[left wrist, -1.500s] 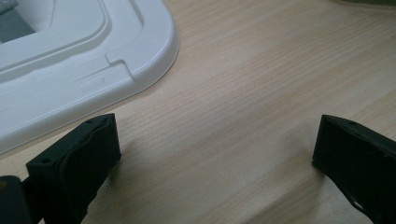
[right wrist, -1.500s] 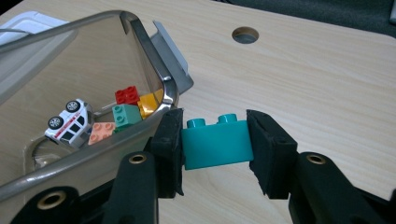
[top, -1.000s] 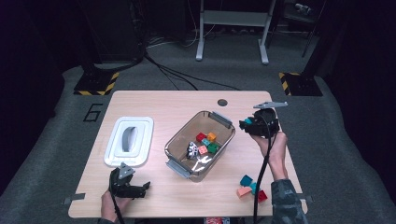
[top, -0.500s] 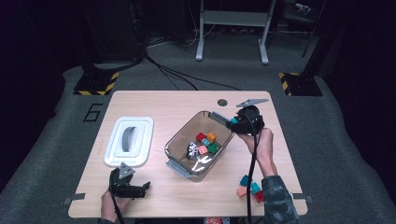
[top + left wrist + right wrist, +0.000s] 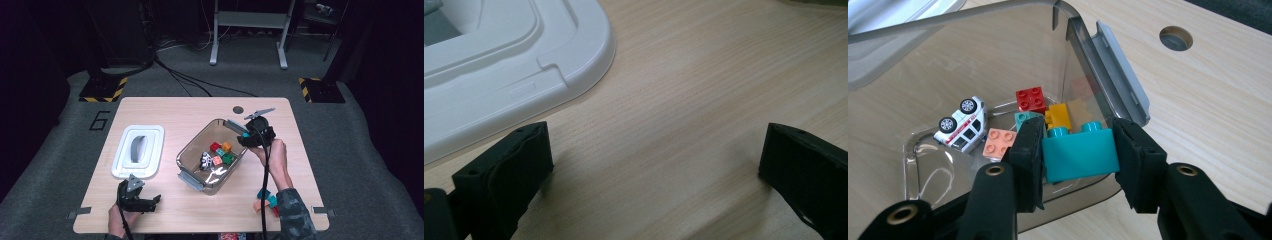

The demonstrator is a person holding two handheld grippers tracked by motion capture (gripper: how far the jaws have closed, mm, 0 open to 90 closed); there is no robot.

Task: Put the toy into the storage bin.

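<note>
My right gripper (image 5: pixel 1078 146) is shut on a teal brick (image 5: pixel 1079 152), which it holds level just over the near rim of the clear bin (image 5: pixel 1108 65). From above, that gripper (image 5: pixel 248 136) sits at the bin's (image 5: pixel 196 140) right corner. Inside the bin lie a red brick (image 5: pixel 1033 99), an orange brick (image 5: pixel 1058 116), a salmon brick (image 5: pixel 999 142) and a white toy car (image 5: pixel 962 124). My left gripper (image 5: pixel 155 203) rests near the table's front left edge. Its jaws stand wide open over bare wood (image 5: pixel 656 150), with nothing between them.
A white lid (image 5: pixel 150 150) lies flat left of the bin, its corner close to my left gripper (image 5: pixel 514 60). Several loose bricks (image 5: pixel 265 200) sit at the front right beside the person's right forearm. A round hole (image 5: pixel 238 109) marks the table's far edge.
My right gripper has moved left and slightly down with the teal brick, from beside the bin to over its right rim. The left gripper has stayed put.
</note>
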